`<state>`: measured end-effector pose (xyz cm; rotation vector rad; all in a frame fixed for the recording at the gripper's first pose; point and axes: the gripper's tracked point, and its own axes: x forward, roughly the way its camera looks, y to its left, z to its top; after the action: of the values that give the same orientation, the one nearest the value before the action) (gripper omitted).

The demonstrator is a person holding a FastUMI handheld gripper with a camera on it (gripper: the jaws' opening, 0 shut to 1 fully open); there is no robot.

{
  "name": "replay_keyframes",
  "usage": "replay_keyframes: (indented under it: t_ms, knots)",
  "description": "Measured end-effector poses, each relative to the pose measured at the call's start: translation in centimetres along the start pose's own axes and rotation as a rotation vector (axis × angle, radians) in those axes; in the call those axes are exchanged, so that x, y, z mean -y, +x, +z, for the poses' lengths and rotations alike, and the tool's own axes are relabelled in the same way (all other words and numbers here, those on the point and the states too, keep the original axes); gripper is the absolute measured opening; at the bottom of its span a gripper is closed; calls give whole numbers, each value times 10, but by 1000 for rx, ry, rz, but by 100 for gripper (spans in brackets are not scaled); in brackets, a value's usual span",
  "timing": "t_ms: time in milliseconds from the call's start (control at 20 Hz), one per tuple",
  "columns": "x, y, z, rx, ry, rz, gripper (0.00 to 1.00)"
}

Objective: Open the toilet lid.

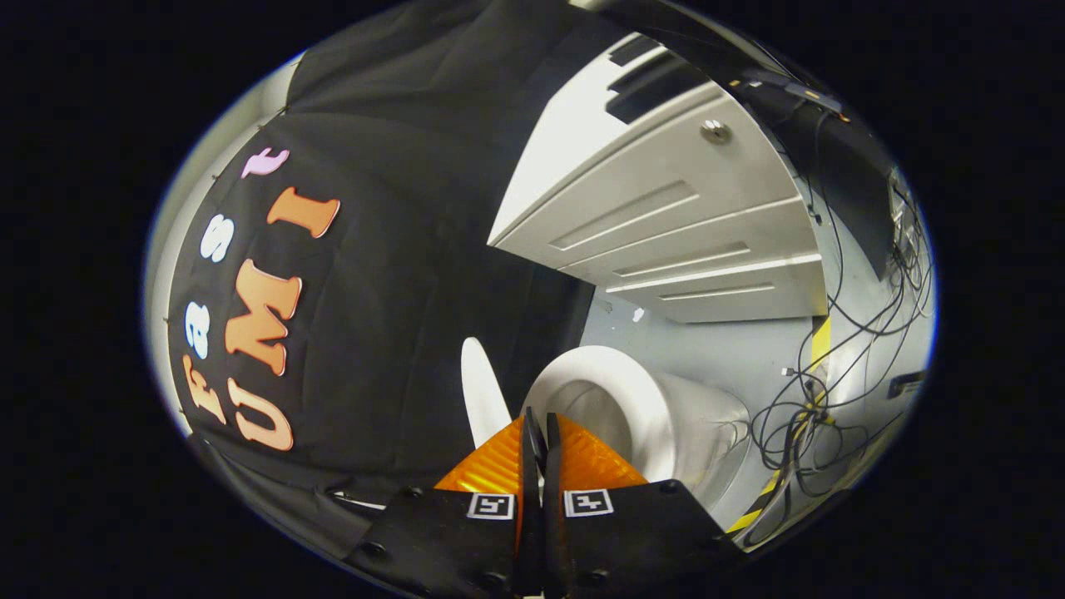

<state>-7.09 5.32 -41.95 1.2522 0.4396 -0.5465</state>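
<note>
Lid up, fingers closed and holding nothing

Lid (pixel 481 395) stands up on its edge, low in the middle of the frame, just left of the bowl's rim (pixel 620 391). It leans back near the black cloth wall (pixel 399 274). The toilet looks open already, so the job seems about done.

The gripper (pixel 539 437) sits at the bottom middle, its two fingers pressed together with nothing between them. Their tips are just in front of the lid and the rim, and I cannot tell if they touch either one.

What could go wrong: a bump from the fingers could knock the lid so it falls shut again. A push too far left could snag the cloth.

Room to move is best straight back. To the right, a tangle of cables (pixel 811 399) lies on the floor by a yellow and black stripe (pixel 819 337). A white cabinet (pixel 666 200) hangs in the upper right, well apart from the fingers.
</note>
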Motion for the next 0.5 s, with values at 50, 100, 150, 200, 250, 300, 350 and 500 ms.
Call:
replay_keyframes:
  t_ms: [50, 100, 150, 200, 250, 300, 350, 500]
  knots:
    - [-13, -4, -2, 0, -30, 9, 9]
    - [-27, -11, -4, -2, -67, 18, 8]
    - [-38, -14, -6, 8, -106, 26, 8]
    - [-50, -21, -9, 13, -139, 36, 8]
    - [-63, -25, -12, 21, -175, 40, 8]
    - [-78, -31, -17, 29, -219, 46, 8]
    - [-90, -37, -22, 34, -272, 47, 8]
    - [-129, -58, -39, 70, -416, 61, 8]
